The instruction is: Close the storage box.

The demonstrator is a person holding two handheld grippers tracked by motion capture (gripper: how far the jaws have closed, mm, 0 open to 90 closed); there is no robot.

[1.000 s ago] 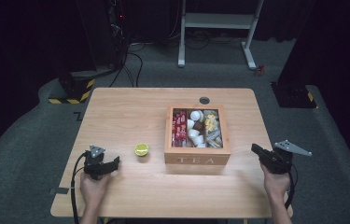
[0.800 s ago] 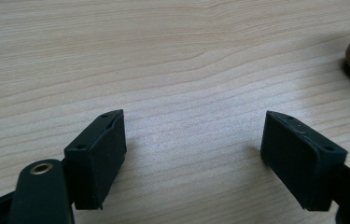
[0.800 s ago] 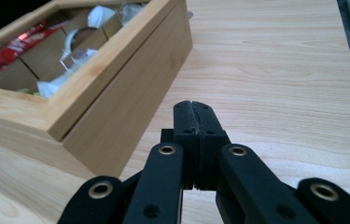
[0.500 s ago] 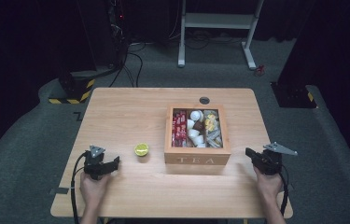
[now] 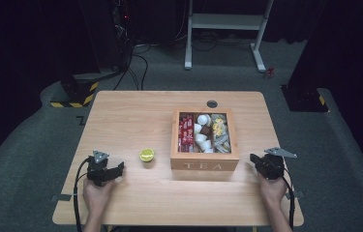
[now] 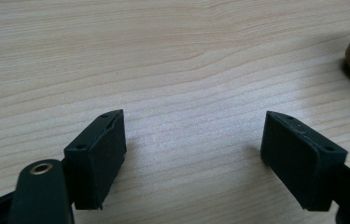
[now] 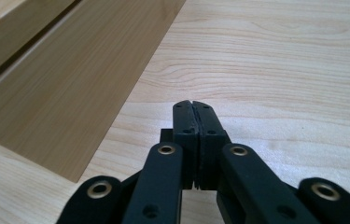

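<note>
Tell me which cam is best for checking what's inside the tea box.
High view. It looks down into the open tea box, showing red packets, white cups and yellow sachets in its compartments. The right gripper view catches just its outer wooden wall. The left gripper view gives nothing of its contents.

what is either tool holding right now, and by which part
Nothing is held. The left tool is open over bare table; the right tool is shut on nothing beside the tea box.
</note>
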